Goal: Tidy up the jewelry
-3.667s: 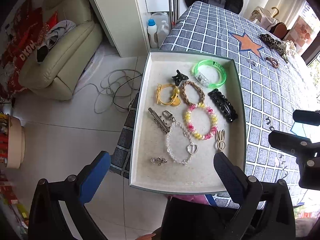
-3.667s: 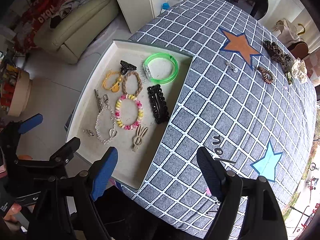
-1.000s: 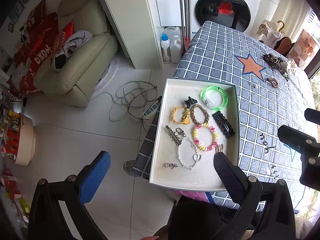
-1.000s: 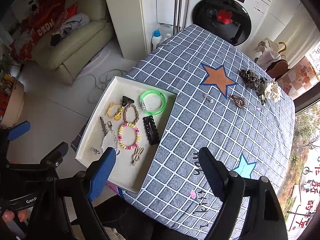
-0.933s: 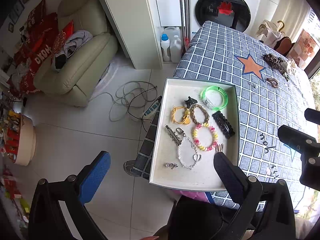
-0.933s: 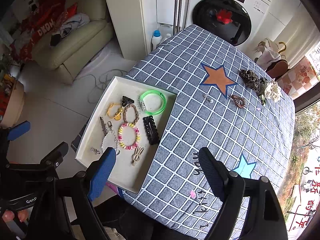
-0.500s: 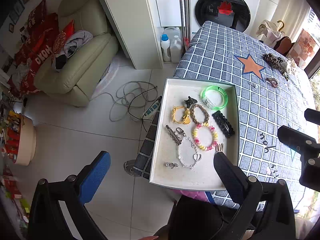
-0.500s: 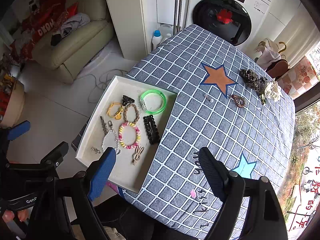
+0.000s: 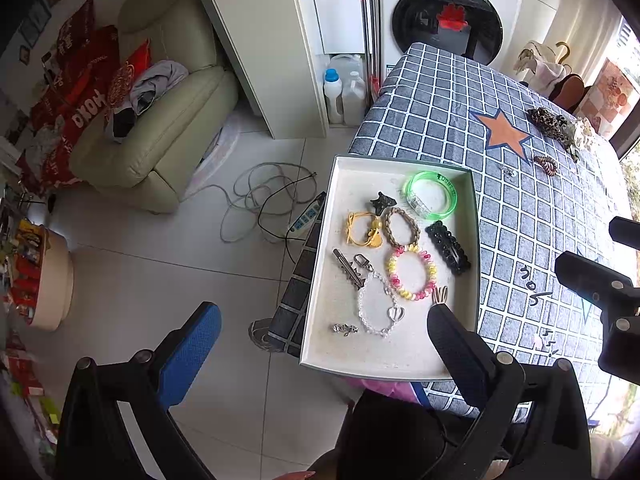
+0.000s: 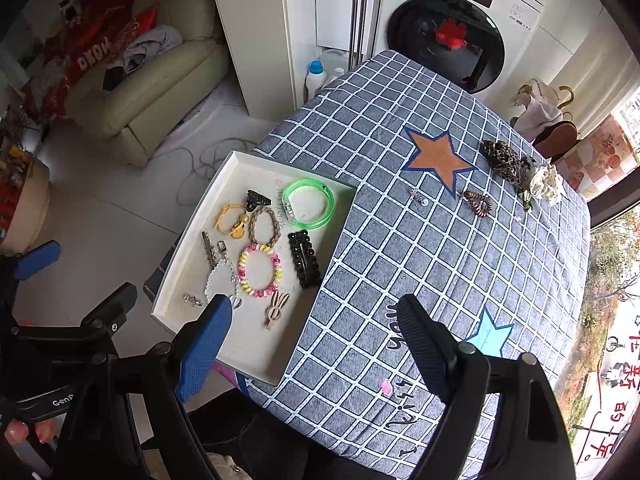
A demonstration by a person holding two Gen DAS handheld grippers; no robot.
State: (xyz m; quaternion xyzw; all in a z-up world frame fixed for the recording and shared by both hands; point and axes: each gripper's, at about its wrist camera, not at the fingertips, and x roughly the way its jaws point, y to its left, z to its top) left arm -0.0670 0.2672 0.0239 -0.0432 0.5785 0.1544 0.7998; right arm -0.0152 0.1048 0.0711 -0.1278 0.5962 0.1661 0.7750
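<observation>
both grippers higher above tray (image 9: 320, 264) than before, jaws spread wide, holding nothing

Cream-white tray (image 9: 324, 264) on grey-blue tablecloth (image 10: 420, 240) with white grid, orange star (image 10: 438, 156) and light-blue star (image 10: 490, 330) beyond tray. Inside tray: translucent neon-green bangle (image 9: 431, 196), black beaded clip (image 9: 448, 247), pink-and-yellow bracelet (image 9: 412, 273), tan braided band (image 9: 402, 227), yellow hair tie (image 9: 362, 229), clear beaded bracelet (image 9: 376, 307). Far from tray, leopard-print scrunchie (image 10: 500, 158)
</observation>
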